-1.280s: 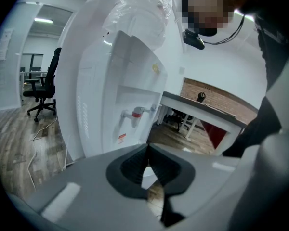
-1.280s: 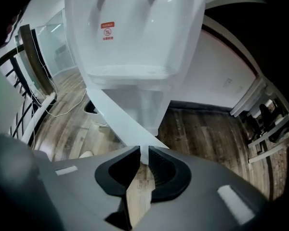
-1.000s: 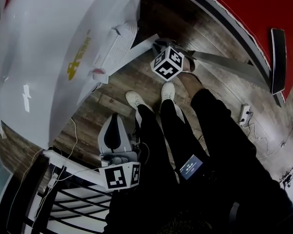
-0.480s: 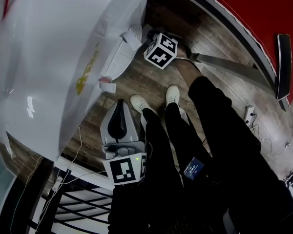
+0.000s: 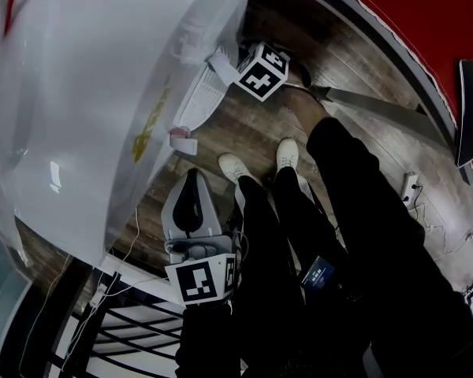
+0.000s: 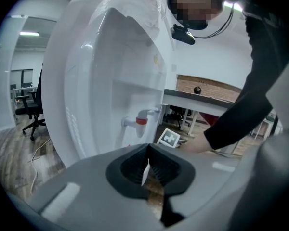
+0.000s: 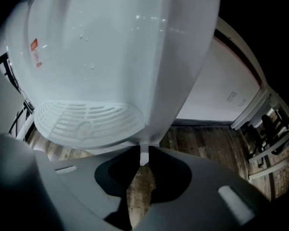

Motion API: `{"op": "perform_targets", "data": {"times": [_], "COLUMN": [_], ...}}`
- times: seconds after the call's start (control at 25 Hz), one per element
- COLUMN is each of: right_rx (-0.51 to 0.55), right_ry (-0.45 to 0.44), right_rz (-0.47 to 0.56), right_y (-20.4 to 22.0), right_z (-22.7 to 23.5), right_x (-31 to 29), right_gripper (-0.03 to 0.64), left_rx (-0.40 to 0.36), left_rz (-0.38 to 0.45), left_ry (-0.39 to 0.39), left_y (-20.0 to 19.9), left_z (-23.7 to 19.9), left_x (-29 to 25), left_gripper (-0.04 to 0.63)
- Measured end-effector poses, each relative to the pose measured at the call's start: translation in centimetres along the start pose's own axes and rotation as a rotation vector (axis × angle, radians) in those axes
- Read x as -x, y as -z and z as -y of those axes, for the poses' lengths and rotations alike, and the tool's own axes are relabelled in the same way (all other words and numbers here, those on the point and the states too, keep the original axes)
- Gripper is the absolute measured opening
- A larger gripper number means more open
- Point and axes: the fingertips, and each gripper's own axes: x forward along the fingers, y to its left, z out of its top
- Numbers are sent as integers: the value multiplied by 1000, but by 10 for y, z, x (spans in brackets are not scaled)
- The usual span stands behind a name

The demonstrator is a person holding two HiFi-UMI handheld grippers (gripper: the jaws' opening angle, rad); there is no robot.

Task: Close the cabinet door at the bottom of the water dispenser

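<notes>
The white water dispenser fills the left of the head view, with its drip tray and red tap. At its foot only a short white end of the cabinet door sticks out. My right gripper is low at that corner under its marker cube. In the right gripper view its jaws have just been opening; the door's thin white edge stands between the tips. My left gripper hangs by the person's legs, shut and empty, facing the dispenser.
The person's white shoes stand on the wood floor just right of the dispenser. A black wire rack is at the lower left. A grey metal strip and a power strip lie to the right, below a red wall.
The right gripper has moved toward the dispenser's foot. The door, which stood out as a long white panel, has swung in until only its end shows. The left gripper barely moved.
</notes>
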Motion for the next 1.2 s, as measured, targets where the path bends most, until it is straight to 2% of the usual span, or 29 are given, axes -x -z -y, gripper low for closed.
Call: {"op": "perform_targets", "data": {"times": [0.08,0.2,0.32,0.44,0.6,0.8,1.04,1.2], "right_rx": [-20,-19,-103,-216,-319,-328,-321,-289], "right_ry": [7,38,65,58,5,55,72,109], "right_rz": [16,37,92,152,219,320,531,601], "right_y": [-5,-5,-3,11,20,-19,-84,-108], "right_z": [6,7,8,-5,-27,-30,-39,-41], "right_x": [1,15,45,92,184,276,397,474], "right_gripper": [66,46,29,18,0,0,0,0], "left_rx": [-6,-19,-23,-22,-31,-27,-2,-38], "left_rz": [2,34,50,54,74,103,181,205], "left_ry": [5,5,13,21,26,16,-23,-34], "left_y": [-3,-10,-22,-37,-63,-115,-182,-216], "left_z": [0,-1,1,11,28,35,48,56], "left_x": [-2,-2,0,11,37,68,112,137], "left_gripper": [8,8,8,8,8,8,8,8]}}
